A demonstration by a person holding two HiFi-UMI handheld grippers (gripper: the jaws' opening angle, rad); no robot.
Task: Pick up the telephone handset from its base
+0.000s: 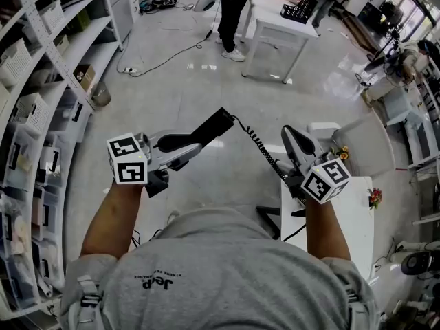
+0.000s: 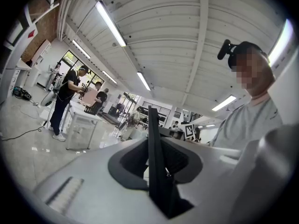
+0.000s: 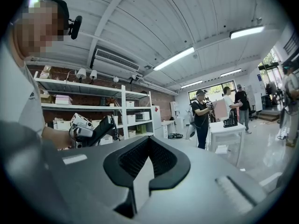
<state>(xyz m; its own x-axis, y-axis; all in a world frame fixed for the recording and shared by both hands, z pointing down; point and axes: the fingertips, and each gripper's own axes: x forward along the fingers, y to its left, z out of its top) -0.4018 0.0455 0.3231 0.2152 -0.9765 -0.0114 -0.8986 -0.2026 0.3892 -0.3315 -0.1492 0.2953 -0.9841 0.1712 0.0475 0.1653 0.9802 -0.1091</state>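
Tall white shelving (image 1: pixel 41 81) down the left, crammed with boxes. Out on the glossy floor (image 1: pixel 179 95), a black cable (image 1: pixel 165 55) snaking across. Up top, a white table (image 1: pixel 276 27) carrying a black basket (image 1: pixel 297 9), with a person in dark trousers (image 1: pixel 230 16) standing just beside it. Lower right, a small white table (image 1: pixel 354 232) bearing a little bunch of flowers (image 1: pixel 375 198). Overhead, long strip lights (image 2: pixel 111 23) glowing.
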